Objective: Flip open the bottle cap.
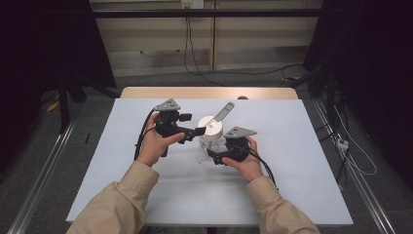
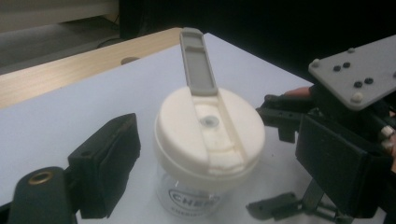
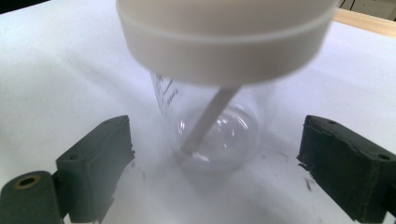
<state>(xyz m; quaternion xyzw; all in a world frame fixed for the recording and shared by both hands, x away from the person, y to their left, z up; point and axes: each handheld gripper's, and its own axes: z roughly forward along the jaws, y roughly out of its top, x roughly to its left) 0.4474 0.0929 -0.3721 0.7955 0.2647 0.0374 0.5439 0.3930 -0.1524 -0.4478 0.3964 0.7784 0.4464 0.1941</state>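
At the centre of a white-covered table [image 1: 292, 195], a small clear jar [image 3: 212, 135] with a broad cream lid [image 2: 210, 135] stands upright, its grey flip tab [image 2: 197, 63] raised and tilted back from the drinking hole, a pale straw-like tube [image 3: 208, 121] slanting down inside the glass. The person's left gripper [image 1: 192, 131] sits level with the lid on its left side, jaws parted and nothing pressed between them; in the left gripper view the lid lies ahead of the two pads, untouched. The right gripper [image 1: 214, 158] sits low beside the jar's base, its jaws also spread to either side of the glass body without pressing on it. Judging by this stance, the work in hand is the approach to the lid, with the jar not yet secured. The next move likely calls for the right jaws to close on the glass to steady it, and for the left jaws to settle squarely around the lid's rim or the tab before any twist or pull.
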